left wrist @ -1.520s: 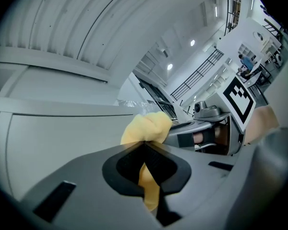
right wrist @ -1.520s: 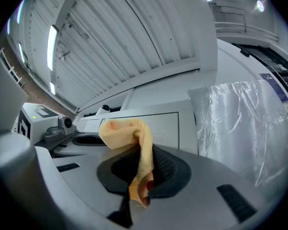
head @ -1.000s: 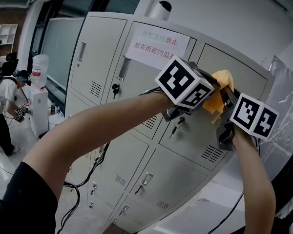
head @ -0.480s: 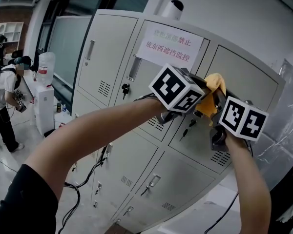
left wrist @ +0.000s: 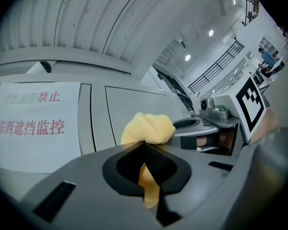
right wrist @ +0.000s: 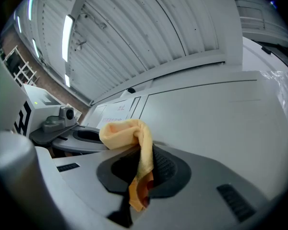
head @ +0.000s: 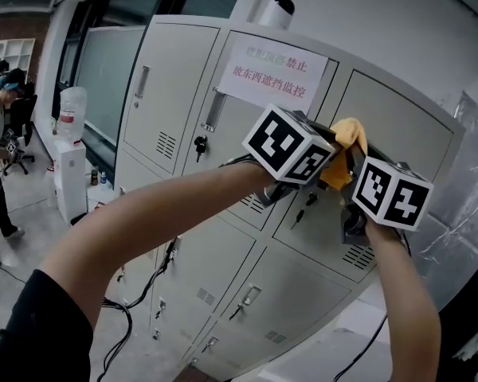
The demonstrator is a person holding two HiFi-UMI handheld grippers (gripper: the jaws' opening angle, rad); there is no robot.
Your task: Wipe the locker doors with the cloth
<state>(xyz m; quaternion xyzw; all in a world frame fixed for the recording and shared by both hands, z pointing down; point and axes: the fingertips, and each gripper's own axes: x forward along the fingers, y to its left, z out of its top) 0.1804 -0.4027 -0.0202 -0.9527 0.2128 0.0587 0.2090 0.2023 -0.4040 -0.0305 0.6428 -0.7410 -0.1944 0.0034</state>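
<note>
Left gripper (left wrist: 145,152) and right gripper (right wrist: 144,169) jaws both pinching yellow cloth (head: 346,138), by locker door (head: 390,118), sign (head: 271,74) "禁止 放东西遮挡监控"

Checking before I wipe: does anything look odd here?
Only the cloth: both the left gripper and the right gripper pinch it, so it sits bunched in a wad, not spread flat against the locker door.

Cloth (head: 350,135) before locker doors (head: 392,124)

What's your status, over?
Left gripper, right gripper both shut on the cloth. Cloth bunched between them, up at a top locker door. Nothing in the way.
</note>
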